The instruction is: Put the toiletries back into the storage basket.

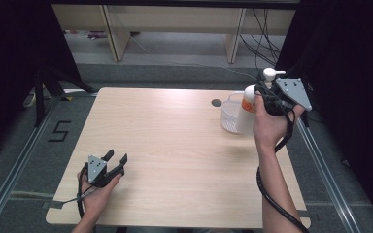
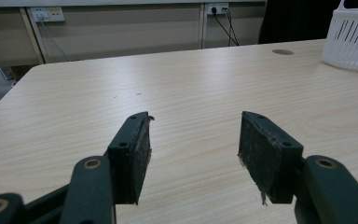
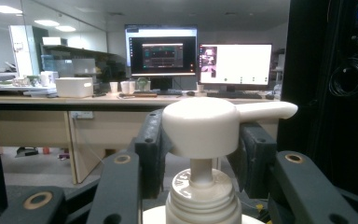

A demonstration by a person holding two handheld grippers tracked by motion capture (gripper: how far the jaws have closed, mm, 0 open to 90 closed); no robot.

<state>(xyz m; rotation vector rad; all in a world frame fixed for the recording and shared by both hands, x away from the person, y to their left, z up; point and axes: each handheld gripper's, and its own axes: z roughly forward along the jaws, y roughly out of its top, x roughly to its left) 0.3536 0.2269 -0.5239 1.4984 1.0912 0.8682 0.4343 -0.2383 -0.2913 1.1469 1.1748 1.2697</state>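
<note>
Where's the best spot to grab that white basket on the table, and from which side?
Grip the white basket by its upper rim, coming down from above. It stands upright and open-topped, and its thin slatted wall fits between jaws. The open left gripper is free; the right gripper holds the pump bottle.

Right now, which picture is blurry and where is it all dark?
High view: sharp wooden table, both sides black. Left gripper view: the black pads up close look soft. Right gripper view: the pump bottle is slightly blurred, the bright screens glare.
</note>
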